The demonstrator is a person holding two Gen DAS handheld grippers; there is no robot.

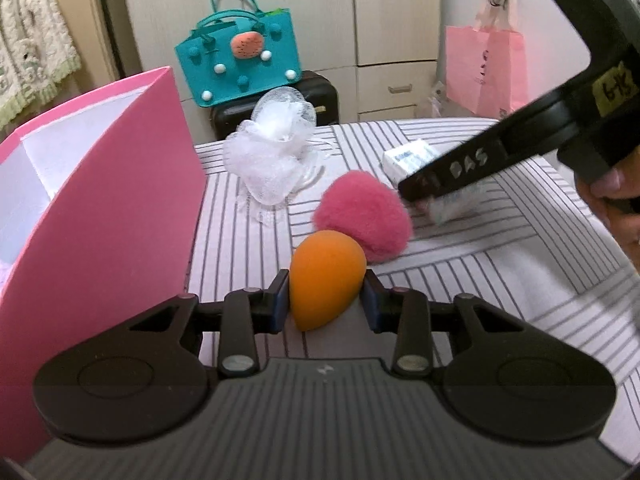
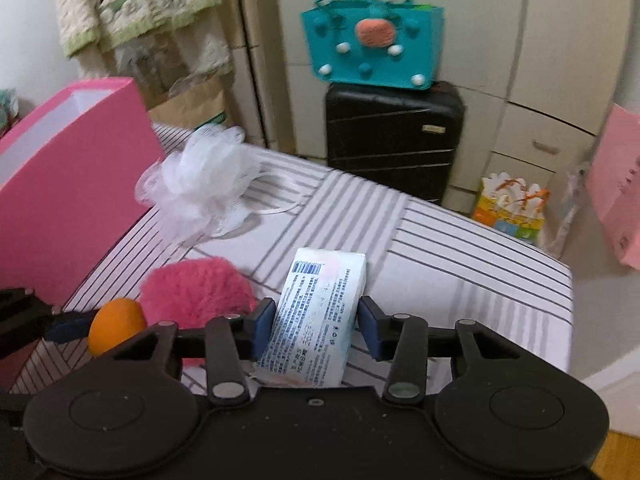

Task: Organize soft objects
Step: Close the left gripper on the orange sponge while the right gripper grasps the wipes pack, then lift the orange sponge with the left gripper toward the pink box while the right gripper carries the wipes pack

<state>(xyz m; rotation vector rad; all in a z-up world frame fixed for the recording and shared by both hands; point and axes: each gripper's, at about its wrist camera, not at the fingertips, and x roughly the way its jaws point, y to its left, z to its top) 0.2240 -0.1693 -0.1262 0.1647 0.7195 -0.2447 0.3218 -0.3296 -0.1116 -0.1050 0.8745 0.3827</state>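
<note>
My left gripper (image 1: 326, 300) is shut on an orange teardrop sponge (image 1: 326, 282), held just above the striped cloth; the sponge also shows in the right wrist view (image 2: 116, 322). A fluffy pink puff (image 1: 362, 216) lies right behind it, also in the right wrist view (image 2: 196, 290). My right gripper (image 2: 314, 322) has its pads on both sides of a white tissue pack (image 2: 318, 316); in the left wrist view the pack (image 1: 412, 160) sits under that gripper's arm. A white mesh bath pouf (image 1: 272, 156) lies farther back (image 2: 204, 184).
An open pink box (image 1: 108, 208) stands at the left on the striped tablecloth (image 1: 460, 280); it also shows in the right wrist view (image 2: 72, 172). Behind the table are a black suitcase (image 2: 394, 140) with a teal bag (image 2: 372, 44), and a pink paper bag (image 1: 486, 68).
</note>
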